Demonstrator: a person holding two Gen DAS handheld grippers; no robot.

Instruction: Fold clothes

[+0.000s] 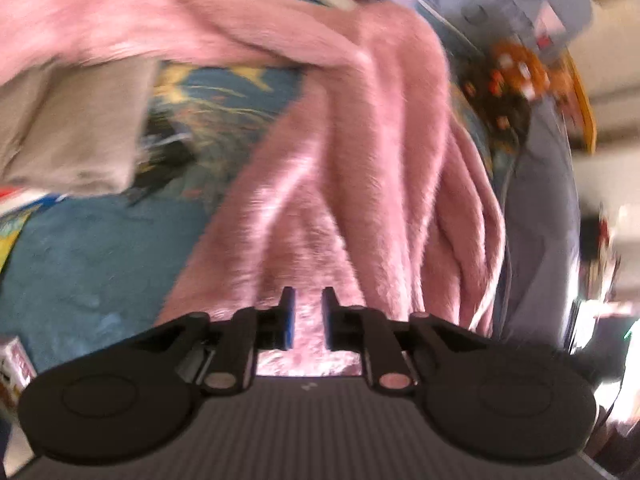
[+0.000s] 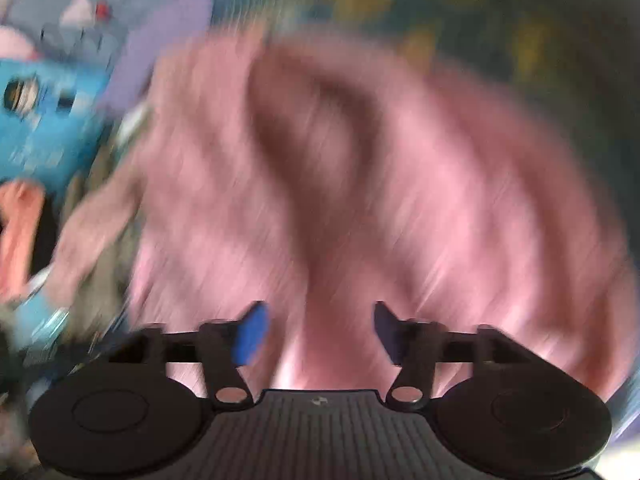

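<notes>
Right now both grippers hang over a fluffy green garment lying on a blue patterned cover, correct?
Not quite: the garment is pink, not green, as the left wrist view shows. Both the left gripper and the right gripper do hang over it, on the blue patterned cover.

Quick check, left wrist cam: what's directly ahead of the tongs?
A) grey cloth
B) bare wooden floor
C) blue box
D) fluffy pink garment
D: in the left wrist view the fluffy pink garment fills the space ahead of and between the left tongs, lying on a teal patterned cover; a grey cloth sits off to the upper left.
</notes>
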